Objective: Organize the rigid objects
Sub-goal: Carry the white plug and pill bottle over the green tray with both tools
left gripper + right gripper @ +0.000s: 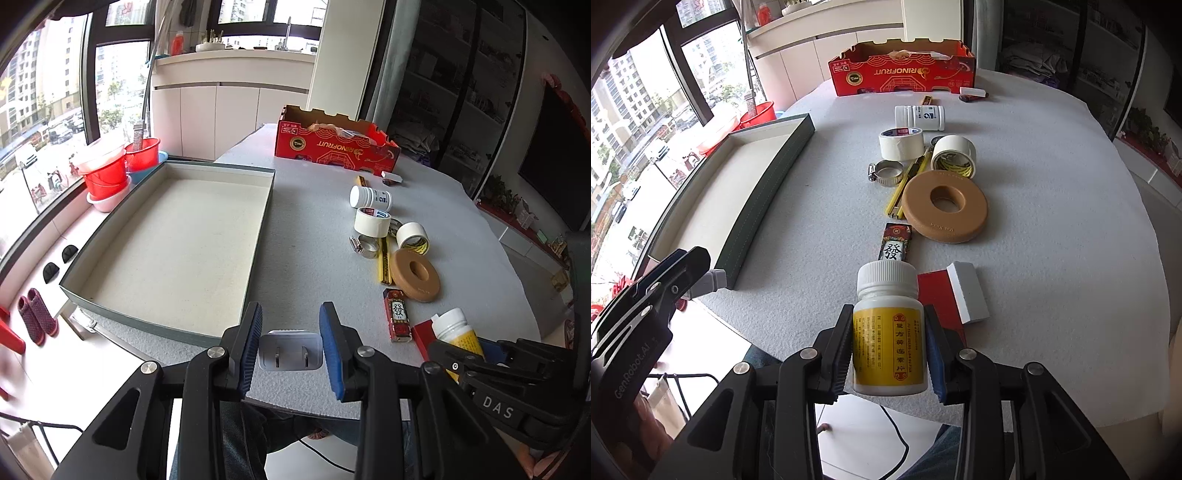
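Note:
My left gripper (290,325) is shut on a white plug adapter (290,350), prongs facing the camera, held at the near right corner of the shallow grey-green tray (258,236). My right gripper (888,328) is shut on a white pill bottle with a yellow label (888,339), held above the table's front edge. The bottle also shows in the left wrist view (456,330). The adapter also shows in the right wrist view (709,282), beside the tray (768,192).
On the grey table lie a red mahjong-print lighter (895,245), a red-and-white box (960,295), a tan ring (943,206), a yellow utility knife (905,181), a hose clamp (886,173), two tape rolls (901,144), another white bottle (919,117) and a red fruit carton (901,70).

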Tool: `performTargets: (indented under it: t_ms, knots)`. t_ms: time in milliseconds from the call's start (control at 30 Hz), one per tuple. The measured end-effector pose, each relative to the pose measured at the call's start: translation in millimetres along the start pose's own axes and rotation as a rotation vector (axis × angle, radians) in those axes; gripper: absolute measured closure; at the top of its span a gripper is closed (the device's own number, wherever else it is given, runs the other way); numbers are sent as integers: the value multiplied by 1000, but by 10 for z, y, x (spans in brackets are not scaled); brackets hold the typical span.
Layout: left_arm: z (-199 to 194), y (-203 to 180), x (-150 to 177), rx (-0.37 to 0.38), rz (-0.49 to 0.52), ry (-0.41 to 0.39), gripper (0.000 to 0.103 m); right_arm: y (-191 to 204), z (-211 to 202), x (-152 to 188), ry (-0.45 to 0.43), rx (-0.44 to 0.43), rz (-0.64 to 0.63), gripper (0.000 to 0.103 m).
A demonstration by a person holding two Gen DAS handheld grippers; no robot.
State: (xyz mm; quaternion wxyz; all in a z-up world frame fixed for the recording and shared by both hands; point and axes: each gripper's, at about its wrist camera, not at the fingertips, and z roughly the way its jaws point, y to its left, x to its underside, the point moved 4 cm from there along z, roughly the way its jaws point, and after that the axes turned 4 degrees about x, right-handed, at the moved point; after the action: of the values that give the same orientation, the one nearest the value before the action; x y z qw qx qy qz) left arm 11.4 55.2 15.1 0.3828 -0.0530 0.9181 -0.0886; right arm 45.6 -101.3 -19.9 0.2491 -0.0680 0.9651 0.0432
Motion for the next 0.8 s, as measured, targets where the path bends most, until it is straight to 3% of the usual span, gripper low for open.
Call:
performTargets:
  t_ms: [200, 433, 800]
  knots:
    - [-57, 285, -124, -37, -51, -30, 68, 162, 26, -101, 4, -19, -28, 66]
    - [-102, 816, -340, -135, -128, -66, 68, 518, 66, -382, -12, -77, -76, 66]
    - [96, 1399, -613, -209, -178, -32, 68, 1115, 227, -889, -18, -174, -120, 66]
